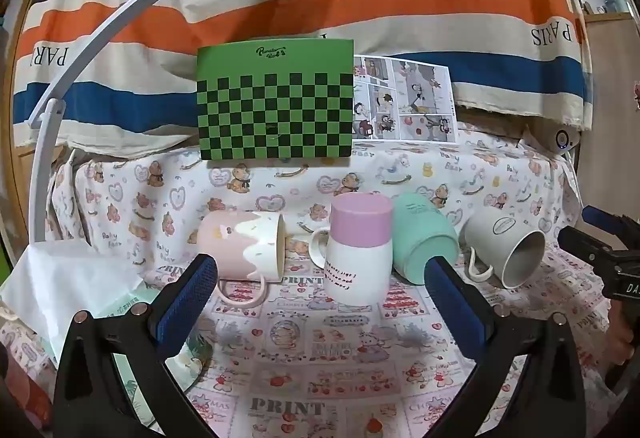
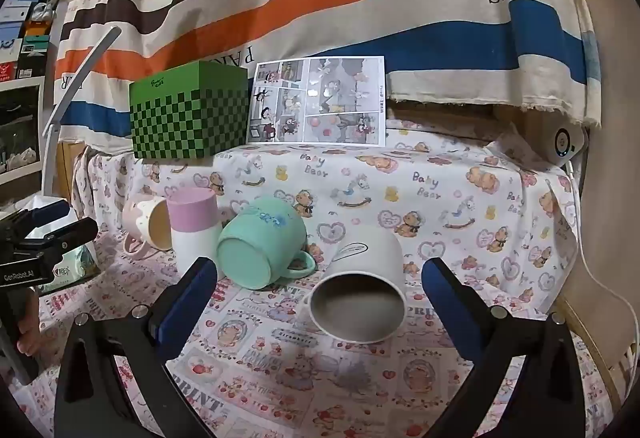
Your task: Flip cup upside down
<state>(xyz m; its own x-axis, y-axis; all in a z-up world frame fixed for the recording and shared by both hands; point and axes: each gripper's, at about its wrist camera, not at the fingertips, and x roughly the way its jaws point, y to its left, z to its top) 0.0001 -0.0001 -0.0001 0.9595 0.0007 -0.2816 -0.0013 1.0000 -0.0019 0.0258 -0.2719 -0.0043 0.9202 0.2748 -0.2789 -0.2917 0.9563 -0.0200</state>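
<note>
four cups on the table, both claws spread and empty

left wrist view: the left claw (image 1: 320, 278) is spread wide, its blue pads holding nothing. directly ahead of it, between the two fingers, the white cup with a pink-purple base (image 1: 357, 250) stands upside down on the patterned tablecloth (image 1: 320, 378). just to the left of that, close to the left finger, the pink cup (image 1: 240, 248) lies on its side with its mouth facing right. just to the right of the upturned cup, the mint green cup (image 1: 424, 238) lies tilted on its side, partly behind the right finger. further right, outside the claw, the grey-white cup (image 1: 506, 244) lies on its side with its mouth open toward the camera. well beyond the cups stand a green checkered box (image 1: 275, 104) and a comic sheet (image 1: 404, 98). the right claw (image 1: 604, 250) shows at the right edge.

right wrist view: the right claw (image 2: 320, 278) is also spread wide and empty. the grey-white cup (image 2: 364, 286) lies on its side right between its fingers, mouth facing the camera. ahead and left, the mint green cup (image 2: 260, 242) lies with its bottom facing the camera, touching the upturned white cup (image 2: 194, 226); the pink cup (image 2: 148, 224) lies beyond it. the left claw (image 2: 48, 234) shows at the left edge.
</note>
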